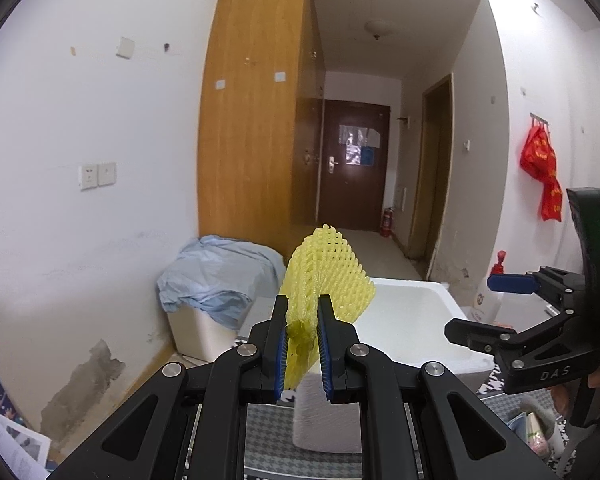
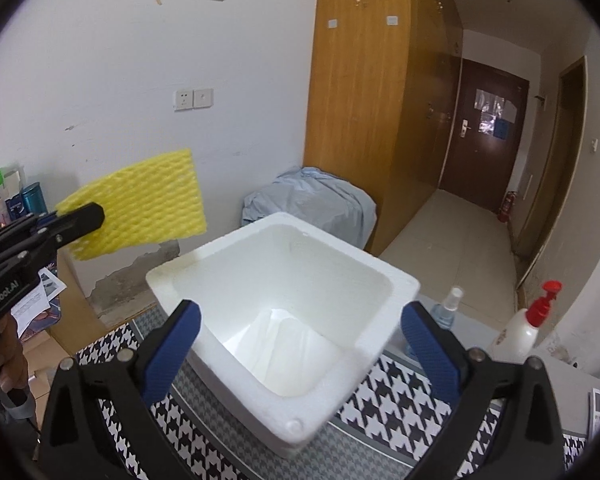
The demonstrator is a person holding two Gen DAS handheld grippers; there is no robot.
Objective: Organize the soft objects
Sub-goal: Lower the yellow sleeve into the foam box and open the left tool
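**Operator:** Foam netting, yellow, is pinched at one end between the fingers of my left gripper. I grip it there so the rest stands free above them and can fall clear once I let go.

**Observer:** And your right gripper?

**Operator:** Spread wide, nothing between its blue pads, sitting just in front of the white foam box with the near rim between the two fingers. No earlier picture is given, so I only say how it stands. I judge it is there to steady or frame the box, though it touches nothing that I can see.

**Observer:** Where is the netting relative to the box?

**Operator:** Up and to the left of the box, not yet over its opening. The box sits on the houndstooth cloth of the counter; something pale lies in its bottom, which I cannot identify.

**Observer:** Beyond the box?

**Operator:** A pump bottle and a spray bottle to its right, a blue sheet draped behind it. Next, I think, the netting goes over the opening.
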